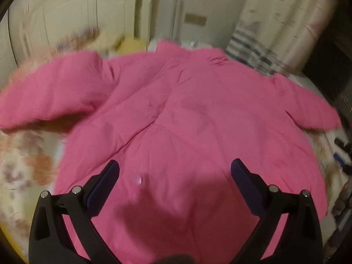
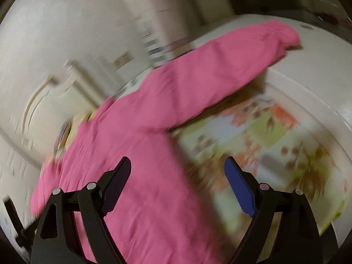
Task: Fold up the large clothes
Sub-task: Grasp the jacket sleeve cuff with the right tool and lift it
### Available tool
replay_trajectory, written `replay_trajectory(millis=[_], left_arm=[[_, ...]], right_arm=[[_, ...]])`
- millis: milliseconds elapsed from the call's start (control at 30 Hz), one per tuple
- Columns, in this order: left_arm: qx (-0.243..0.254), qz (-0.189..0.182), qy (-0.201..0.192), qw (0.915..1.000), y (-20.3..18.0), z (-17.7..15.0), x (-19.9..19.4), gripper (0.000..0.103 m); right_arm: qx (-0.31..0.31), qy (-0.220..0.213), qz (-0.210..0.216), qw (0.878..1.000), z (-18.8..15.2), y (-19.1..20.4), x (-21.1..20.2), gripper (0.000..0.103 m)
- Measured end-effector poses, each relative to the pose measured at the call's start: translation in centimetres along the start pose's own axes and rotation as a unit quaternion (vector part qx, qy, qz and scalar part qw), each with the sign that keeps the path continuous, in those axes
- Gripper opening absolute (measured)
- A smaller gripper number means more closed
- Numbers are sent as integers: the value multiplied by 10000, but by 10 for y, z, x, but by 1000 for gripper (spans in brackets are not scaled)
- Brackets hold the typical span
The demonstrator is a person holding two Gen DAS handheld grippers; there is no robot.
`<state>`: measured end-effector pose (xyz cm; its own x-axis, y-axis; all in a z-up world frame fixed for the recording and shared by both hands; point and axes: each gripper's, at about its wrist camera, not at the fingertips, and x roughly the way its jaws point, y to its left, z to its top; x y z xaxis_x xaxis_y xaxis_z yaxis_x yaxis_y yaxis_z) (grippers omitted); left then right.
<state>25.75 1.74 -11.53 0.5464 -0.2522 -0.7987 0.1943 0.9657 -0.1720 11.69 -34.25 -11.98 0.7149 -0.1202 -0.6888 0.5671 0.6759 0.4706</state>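
Observation:
A large pink padded jacket point(image 1: 187, 114) lies spread flat on a bed, back up, both sleeves stretched out to the sides. My left gripper point(image 1: 175, 167) is open and empty, above the jacket's lower back. In the right wrist view the jacket point(image 2: 143, 154) fills the left half and its right sleeve point(image 2: 220, 66) reaches up to the right. My right gripper point(image 2: 177, 165) is open and empty, above the jacket's right side edge by the armpit. Both views are blurred by motion.
The bed has a floral sheet point(image 2: 275, 143) showing beside the jacket and a floral sheet point(image 1: 22, 165) at left. A striped cloth point(image 1: 253, 52) and pale curtain point(image 1: 286, 17) lie beyond the collar. A cream wardrobe door point(image 1: 66, 11) stands behind.

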Motion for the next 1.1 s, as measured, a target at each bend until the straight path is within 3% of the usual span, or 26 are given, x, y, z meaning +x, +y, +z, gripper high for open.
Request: replay_trajectory(millis=[67,100,267,567,767,833,967,1000,1100], left_arm=[[-476,-526,364,9968,27,13,34,93],[-725,-579,416,9948,39,16,46,92],[-1032,-825,-16,9912,66,14,66,88],[-551,-901,-388,9936,52,0,66,101],[-158,-579,-203,9980,40,-4,75,101],[116,-305,-101,9994,30,-6,81,101],[226,-215,-49,9995,27,-7,85,101],[203,-242,-64,9995,25,-6,86,101],[145,-314,-119,9993,27,-8,87,101]], right_arm=[[361,-67,32,9993,19,-18,16,81],[504,-141,25,9986,30,-27,26,80],[699,-375,-162,9967,68,-38,63,78],[1599,-396,-524,9849,109,-75,118,77],[2451,-260,-51,9691,103,-95,130,77],[2434,-355,-126,9692,101,-94,129,74],[1977,-1244,99,9723,112,-77,106,51],[1638,-1475,162,9753,119,-59,98,44],[320,-2023,93,9787,130,1,74,41]])
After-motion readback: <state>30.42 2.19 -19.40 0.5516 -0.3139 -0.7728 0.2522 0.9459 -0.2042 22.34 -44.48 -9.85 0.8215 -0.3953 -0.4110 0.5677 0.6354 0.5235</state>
